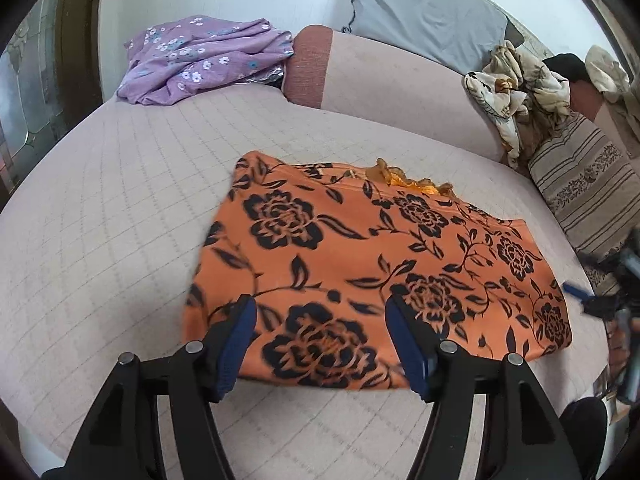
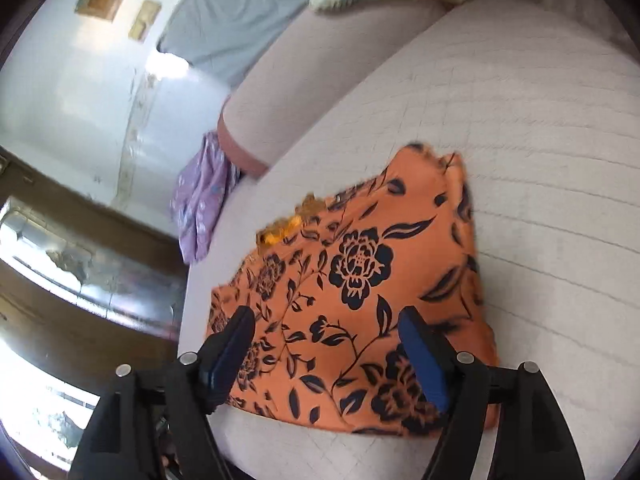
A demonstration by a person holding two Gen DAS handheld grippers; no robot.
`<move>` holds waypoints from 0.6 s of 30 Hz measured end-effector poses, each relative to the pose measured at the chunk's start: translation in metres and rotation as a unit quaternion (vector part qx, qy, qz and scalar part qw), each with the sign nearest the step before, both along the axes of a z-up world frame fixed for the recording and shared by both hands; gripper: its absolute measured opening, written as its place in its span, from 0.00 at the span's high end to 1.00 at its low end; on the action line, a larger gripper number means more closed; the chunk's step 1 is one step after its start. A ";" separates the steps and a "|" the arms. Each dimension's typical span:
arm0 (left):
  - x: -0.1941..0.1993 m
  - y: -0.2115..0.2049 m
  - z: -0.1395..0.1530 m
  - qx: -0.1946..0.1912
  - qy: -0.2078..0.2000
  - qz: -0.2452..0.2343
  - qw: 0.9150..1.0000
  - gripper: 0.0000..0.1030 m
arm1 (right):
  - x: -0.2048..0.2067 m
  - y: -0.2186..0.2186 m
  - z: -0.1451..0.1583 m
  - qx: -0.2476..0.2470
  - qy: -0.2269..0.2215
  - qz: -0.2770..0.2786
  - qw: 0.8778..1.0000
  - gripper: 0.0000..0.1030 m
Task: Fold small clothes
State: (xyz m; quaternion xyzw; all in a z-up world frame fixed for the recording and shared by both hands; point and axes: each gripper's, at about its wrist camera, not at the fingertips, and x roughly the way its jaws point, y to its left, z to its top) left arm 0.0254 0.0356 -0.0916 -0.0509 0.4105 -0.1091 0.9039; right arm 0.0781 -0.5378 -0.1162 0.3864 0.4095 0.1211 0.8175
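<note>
We see the orange flowered garment (image 1: 372, 256) lying folded and flat near the front edge of the sofa seat (image 1: 120, 184). Our left gripper (image 1: 320, 308) and right gripper (image 2: 328, 320) hover over its near edge, both released, grasping nothing. A purple floral cloth (image 1: 204, 58) lies at the seat's far corner.

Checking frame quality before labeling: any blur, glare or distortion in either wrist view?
Left wrist: mostly sharp, orange floral garment clear, right gripper smeared at the edge, fisheye bends the quilted cover. Right wrist: overall motion blur, blown-out glare on the wall.
</note>
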 end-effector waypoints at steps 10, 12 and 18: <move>0.032 -0.014 -0.033 0.039 0.048 -0.001 0.998 0.30 | 0.033 -0.008 0.012 -0.020 0.014 0.004 1.000 0.26; 0.035 -0.008 -0.018 0.032 0.029 -0.003 0.999 0.30 | 0.057 -0.004 0.011 -0.021 0.011 0.018 1.000 0.25; 0.102 0.024 -0.003 0.036 0.028 0.009 0.999 0.30 | 0.083 -0.026 -0.033 -0.036 0.064 -0.025 0.997 0.25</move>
